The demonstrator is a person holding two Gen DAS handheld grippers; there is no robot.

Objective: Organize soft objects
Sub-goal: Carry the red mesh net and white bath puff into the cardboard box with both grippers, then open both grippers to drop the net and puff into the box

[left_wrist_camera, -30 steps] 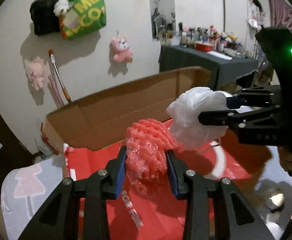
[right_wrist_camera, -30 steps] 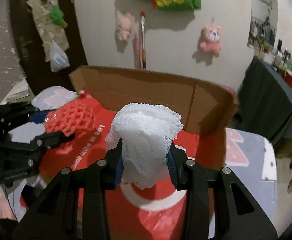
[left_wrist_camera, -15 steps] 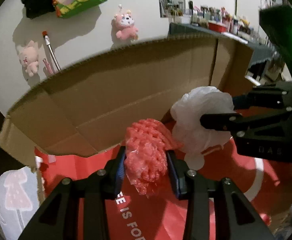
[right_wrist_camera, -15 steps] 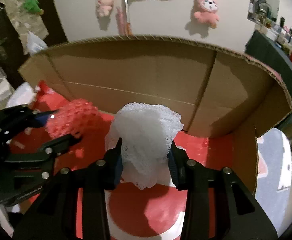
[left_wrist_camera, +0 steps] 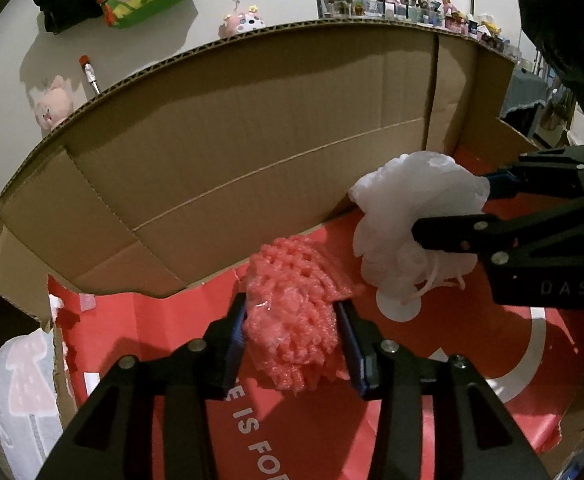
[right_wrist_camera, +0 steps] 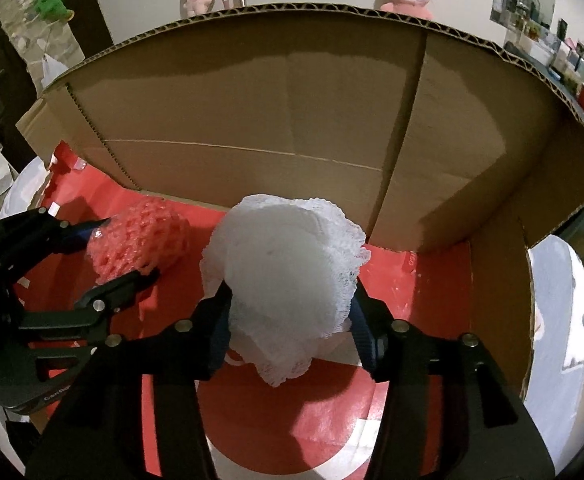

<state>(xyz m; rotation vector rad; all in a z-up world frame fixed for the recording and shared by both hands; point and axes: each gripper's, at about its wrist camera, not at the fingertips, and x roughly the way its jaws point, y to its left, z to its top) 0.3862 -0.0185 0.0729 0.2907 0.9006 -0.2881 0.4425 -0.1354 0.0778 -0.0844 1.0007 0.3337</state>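
Left gripper clenched on pink net, held over the red floor of the box, near its far brown wall. Right gripper clenched on white net, just right of the pink one, likewise above the red floor. White lettering "E IS FO" printed on the red floor beneath the left gripper. "DAS" embossed on the right gripper's body; "GenGe" partly readable on the left's.
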